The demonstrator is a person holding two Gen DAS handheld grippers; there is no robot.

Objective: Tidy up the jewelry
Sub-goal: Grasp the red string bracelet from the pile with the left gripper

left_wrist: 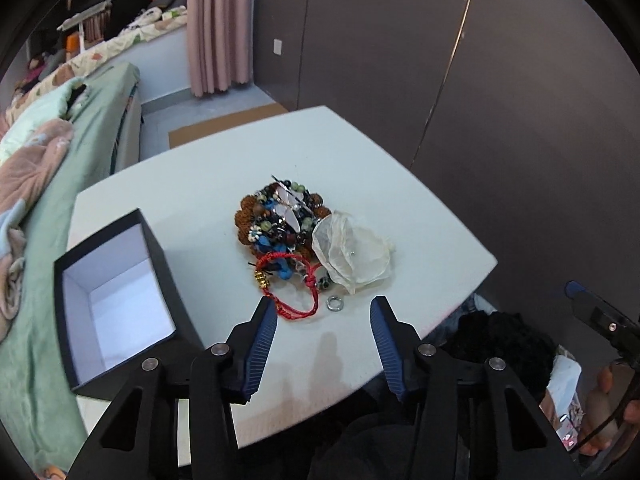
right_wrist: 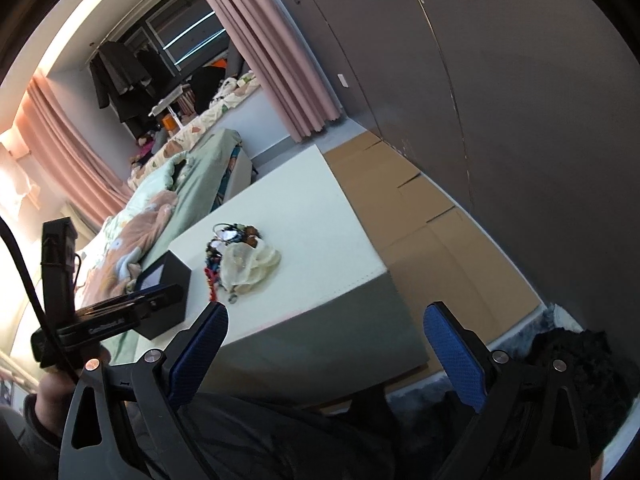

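Two grippers, jaws spread, empty: left gripper (left_wrist: 324, 308) nears red cord bracelet (left_wrist: 294, 288) at frame centre — tangled jewelry heap (left_wrist: 280, 220) may drag along; right gripper (right_wrist: 326, 316) idle.

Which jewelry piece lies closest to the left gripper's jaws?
The red cord bracelet: it trails out of the jewelry pile toward the left gripper, nearer than the silver ring beside it.

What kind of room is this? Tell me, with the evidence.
Most likely a bedroom: an unmade bed with rumpled bedding beside the white table, pink curtains, and clothes hanging by the window.
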